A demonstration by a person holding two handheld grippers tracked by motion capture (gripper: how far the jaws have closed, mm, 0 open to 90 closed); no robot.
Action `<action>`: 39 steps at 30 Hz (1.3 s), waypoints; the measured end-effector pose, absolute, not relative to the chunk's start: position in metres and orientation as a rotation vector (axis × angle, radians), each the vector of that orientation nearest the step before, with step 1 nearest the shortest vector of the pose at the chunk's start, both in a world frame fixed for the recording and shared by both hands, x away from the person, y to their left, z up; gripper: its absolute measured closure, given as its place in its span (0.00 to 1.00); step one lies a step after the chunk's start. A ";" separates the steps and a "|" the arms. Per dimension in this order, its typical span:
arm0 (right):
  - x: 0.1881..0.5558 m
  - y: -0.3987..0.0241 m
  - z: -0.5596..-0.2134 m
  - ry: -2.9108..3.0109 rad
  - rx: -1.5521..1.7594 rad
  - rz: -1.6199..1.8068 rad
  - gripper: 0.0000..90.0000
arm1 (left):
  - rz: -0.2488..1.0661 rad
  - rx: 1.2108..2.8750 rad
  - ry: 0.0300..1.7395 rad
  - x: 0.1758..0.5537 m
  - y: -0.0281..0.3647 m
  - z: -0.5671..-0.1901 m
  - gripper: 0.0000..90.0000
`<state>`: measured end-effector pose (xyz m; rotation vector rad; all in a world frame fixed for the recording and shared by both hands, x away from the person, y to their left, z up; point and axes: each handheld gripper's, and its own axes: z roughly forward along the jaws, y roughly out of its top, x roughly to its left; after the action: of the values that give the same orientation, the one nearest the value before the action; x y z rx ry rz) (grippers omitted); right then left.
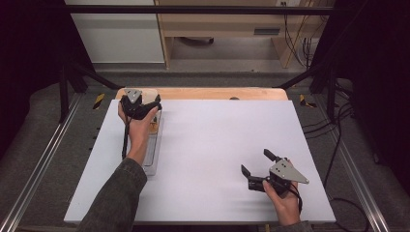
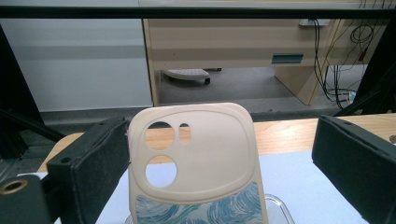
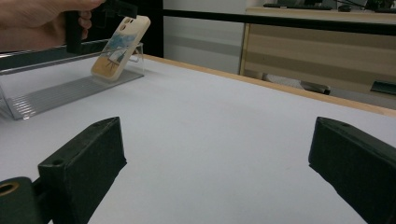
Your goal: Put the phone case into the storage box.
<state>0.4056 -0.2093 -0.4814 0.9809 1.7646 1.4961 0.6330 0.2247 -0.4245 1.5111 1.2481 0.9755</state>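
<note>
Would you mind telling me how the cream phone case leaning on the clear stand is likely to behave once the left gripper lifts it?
The phone case is a thin hollow shell, so probably light. Its smooth, matte look suggests soft silicone that may flex. It only leans on the clear stand, so a nudge could tip it. The left gripper sits open around it.

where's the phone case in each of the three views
High view: the phone case is mostly hidden under the left hand, upper left, on the clear stand.
Left gripper view: centre bottom, its back facing the camera, between that gripper's open jaws.
Right gripper view: upper left, leaning tilted on the clear stand, beside the left gripper.
Shared landmark: the table's wooden far edge, seen in all three.
</note>
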 end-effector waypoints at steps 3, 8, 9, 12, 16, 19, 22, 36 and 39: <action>0.405 -0.210 -0.481 1.761 0.981 1.496 0.04 | 0.969 1.516 1.228 0.630 0.223 -0.421 0.05; 0.405 -0.209 -0.481 1.761 0.979 1.494 0.04 | 0.959 1.526 1.202 0.626 0.224 -0.415 0.05; 0.405 -0.209 -0.481 1.762 0.980 1.494 0.04 | 0.960 1.530 1.195 0.626 0.224 -0.414 0.05; 0.405 -0.208 -0.481 1.762 0.976 1.492 0.04 | 0.960 1.552 1.170 0.625 0.225 -0.413 0.05; 0.405 -0.208 -0.481 1.763 0.976 1.490 0.04 | 0.954 1.574 1.141 0.624 0.225 -0.412 0.05; 0.405 -0.208 -0.481 1.763 0.976 1.487 0.04 | 0.965 1.603 1.110 0.623 0.223 -0.411 0.05; 0.405 -0.208 -0.481 1.763 0.975 1.487 0.04 | 0.988 1.644 1.072 0.622 0.220 -0.411 0.05; 0.404 -0.207 -0.480 1.765 0.970 1.483 0.04 | 1.070 1.770 0.933 0.614 0.209 -0.406 0.05; 0.404 -0.207 -0.480 1.765 0.969 1.480 0.04 | 1.083 1.782 0.915 0.613 0.209 -0.405 0.05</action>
<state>0.4043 -0.2070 -0.4804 0.9688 1.7649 1.4804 0.6126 0.2088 -0.4048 1.7824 0.9151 1.0825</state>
